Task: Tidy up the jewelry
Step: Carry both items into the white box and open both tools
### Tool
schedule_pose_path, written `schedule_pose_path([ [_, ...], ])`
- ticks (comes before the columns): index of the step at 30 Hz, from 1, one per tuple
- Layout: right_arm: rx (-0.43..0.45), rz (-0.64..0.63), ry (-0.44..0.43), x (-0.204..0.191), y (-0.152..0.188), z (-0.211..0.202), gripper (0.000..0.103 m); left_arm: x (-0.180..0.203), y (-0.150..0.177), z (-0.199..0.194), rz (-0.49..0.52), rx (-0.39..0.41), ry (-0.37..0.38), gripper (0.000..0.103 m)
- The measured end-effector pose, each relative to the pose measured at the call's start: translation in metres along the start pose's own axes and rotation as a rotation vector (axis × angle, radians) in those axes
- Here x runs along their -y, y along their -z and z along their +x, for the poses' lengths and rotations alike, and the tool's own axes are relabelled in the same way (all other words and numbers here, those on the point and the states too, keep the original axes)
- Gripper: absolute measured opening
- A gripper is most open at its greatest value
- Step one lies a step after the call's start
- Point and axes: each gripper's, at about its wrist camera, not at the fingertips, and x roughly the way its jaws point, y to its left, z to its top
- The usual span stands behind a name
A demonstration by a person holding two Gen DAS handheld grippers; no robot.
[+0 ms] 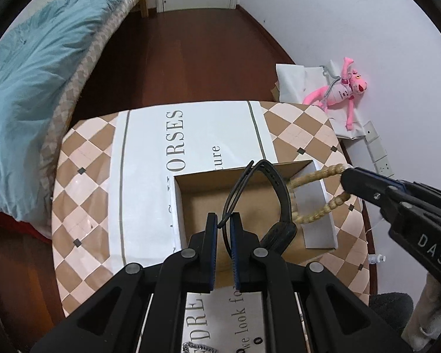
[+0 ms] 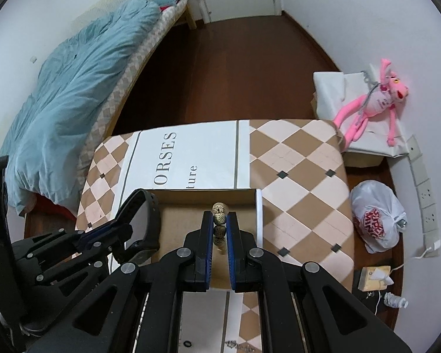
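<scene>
An open cardboard box point(image 1: 203, 206) sits on the table; it also shows in the right wrist view point(image 2: 185, 220). My left gripper point(image 1: 224, 220) is shut on the thin strap of a black watch point(image 1: 276, 203), held above the box. My right gripper point(image 2: 220, 220) is shut on a tan beaded bracelet point(image 2: 220, 216), also above the box. In the left wrist view the bracelet point(image 1: 314, 214) hangs from the right gripper's tip point(image 1: 345, 181) over the box's right side. In the right wrist view the watch point(image 2: 145, 220) and left gripper point(image 2: 103, 235) are at lower left.
The table point(image 1: 85, 194) has a checkered cloth with white lettered panels. A metal chain point(image 1: 197, 347) lies at the near edge. A bed with a blue quilt point(image 1: 35, 70) is left. A pink plush toy point(image 2: 376, 103) and a plastic bag point(image 2: 377, 220) are right, by the wall.
</scene>
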Motion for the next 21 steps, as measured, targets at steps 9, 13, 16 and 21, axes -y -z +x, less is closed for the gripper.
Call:
schedule_pose_path([
  [9, -0.120, -0.009, -0.037, 0.008, -0.004, 0.030, 0.039, -0.009, -0.011, 0.002, -0.038, 0.027, -0.061, 0.038],
  [13, -0.117, -0.011, 0.017, 0.013, 0.004, 0.029, 0.081, -0.011, -0.007, -0.002, -0.030, 0.060, -0.090, 0.070],
  [16, -0.124, -0.022, 0.096, 0.014, 0.013, 0.031, 0.088, -0.013, -0.003, -0.004, -0.031, 0.080, -0.122, 0.088],
  [21, -0.122, -0.034, 0.209, 0.016, 0.034, 0.037, 0.097, -0.017, 0.010, 0.000, -0.036, 0.103, -0.176, 0.096],
])
